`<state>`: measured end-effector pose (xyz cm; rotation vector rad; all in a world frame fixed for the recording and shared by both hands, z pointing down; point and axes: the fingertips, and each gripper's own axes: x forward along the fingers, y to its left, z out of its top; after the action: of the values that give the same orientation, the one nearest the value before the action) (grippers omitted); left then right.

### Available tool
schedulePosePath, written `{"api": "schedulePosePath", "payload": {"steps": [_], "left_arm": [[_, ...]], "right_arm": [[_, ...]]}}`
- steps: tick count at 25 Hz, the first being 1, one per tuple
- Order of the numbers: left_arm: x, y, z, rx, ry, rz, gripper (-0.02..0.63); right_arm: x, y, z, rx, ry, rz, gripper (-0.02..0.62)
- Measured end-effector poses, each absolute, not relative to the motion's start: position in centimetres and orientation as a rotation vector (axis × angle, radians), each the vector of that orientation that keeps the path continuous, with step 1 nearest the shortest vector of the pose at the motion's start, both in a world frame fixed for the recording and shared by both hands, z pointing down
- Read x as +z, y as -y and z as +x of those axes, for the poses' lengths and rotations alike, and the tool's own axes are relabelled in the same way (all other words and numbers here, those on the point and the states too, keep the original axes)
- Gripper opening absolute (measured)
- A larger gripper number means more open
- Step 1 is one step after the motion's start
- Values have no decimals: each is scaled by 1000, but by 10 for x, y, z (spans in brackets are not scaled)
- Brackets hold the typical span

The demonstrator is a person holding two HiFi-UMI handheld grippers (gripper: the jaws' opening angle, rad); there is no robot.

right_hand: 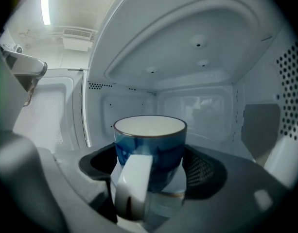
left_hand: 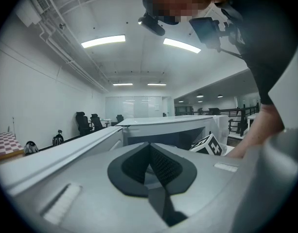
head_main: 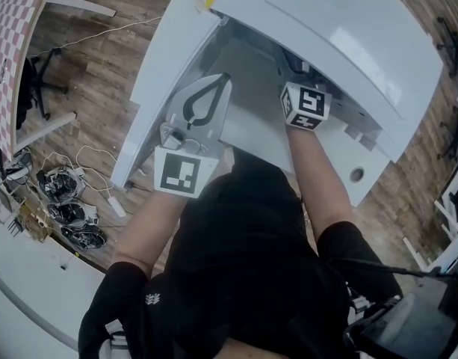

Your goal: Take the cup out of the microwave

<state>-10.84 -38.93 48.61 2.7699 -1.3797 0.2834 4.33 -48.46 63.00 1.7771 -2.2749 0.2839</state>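
Your arms: both are bare below a black shirt and reach forward from your body toward the white microwave.
Left gripper: you hold it outside the oven, in front of the open door. Its jaws are pressed together with nothing between them. Its marker cube sits nearest you.
Where it points: up and across the room, over the top of the microwave, toward the ceiling lights and some dark office chairs far off.
Right gripper: you have it reaching into the oven. Its marker cube shows at the opening, seen from your head. Its jaws stand apart with the dark pads closed against both sides of the cup.
Cup: it is blue with a white inside, upright, held between the right jaws and inside the microwave. Its white handle faces back toward you.
Oven cavity: the pale back wall lies behind the cup, and a wall with small holes is to its right.
Farther out: a wooden floor, with loose cables and a checkered board to your left.
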Motion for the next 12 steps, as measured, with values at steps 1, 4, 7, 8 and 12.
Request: {"api": "schedulePosePath", "payload": {"steps": [1,4,7,8,12], "left_arm": [[485,389,-110,286,1383,2773,8],[483,386,-114,308,1391,2779,8],[479,379,-116,320,1398,2781,6],[477,376,-116,316,1400,2782,8],[468,363,-116,284,1408,2789,8]], "right_arm": [[630,485,43,282,2275,1765,411],[629,483,42,284,2292,1731,387],[625,478,42,286,2305,1716,385],[623,476,42,283,2307,1713,385],[612,464,38,267,2321,1698,385]]}}
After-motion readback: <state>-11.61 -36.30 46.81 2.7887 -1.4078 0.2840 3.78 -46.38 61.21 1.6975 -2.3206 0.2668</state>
